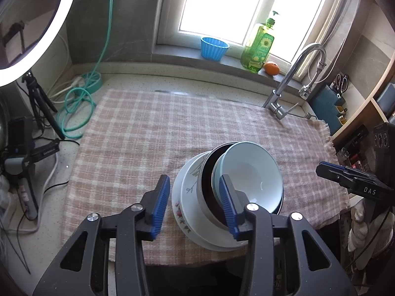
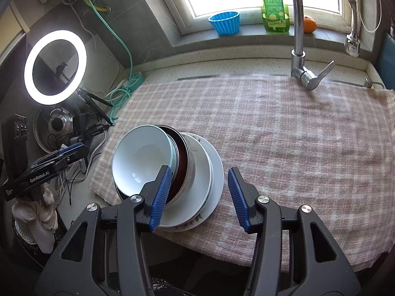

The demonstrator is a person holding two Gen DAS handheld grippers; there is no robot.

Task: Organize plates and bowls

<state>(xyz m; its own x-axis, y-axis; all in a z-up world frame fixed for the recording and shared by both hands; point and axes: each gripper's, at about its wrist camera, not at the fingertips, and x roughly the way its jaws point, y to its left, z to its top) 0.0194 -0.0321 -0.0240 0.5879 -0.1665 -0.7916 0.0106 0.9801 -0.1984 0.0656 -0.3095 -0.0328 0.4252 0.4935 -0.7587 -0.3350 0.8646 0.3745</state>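
A pink-and-cream checked cloth (image 1: 153,128) covers the speckled off-white desk (image 2: 222,64). On it, a white bowl (image 1: 249,172) with a pale blue outside, a dark brown-lined bowl (image 1: 206,185), and white plates (image 1: 180,204) painted with pink flowers and grey-green sprigs. Each black hand-held gripper (image 1: 195,207) has ribbed blue pads (image 2: 161,194).

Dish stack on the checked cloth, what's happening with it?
Both grippers are open and hold nothing. The left gripper and right gripper sit at the stack from opposite sides. A white bowl leans in a dark-lined metal bowl, on floral plates atop the checked cloth.
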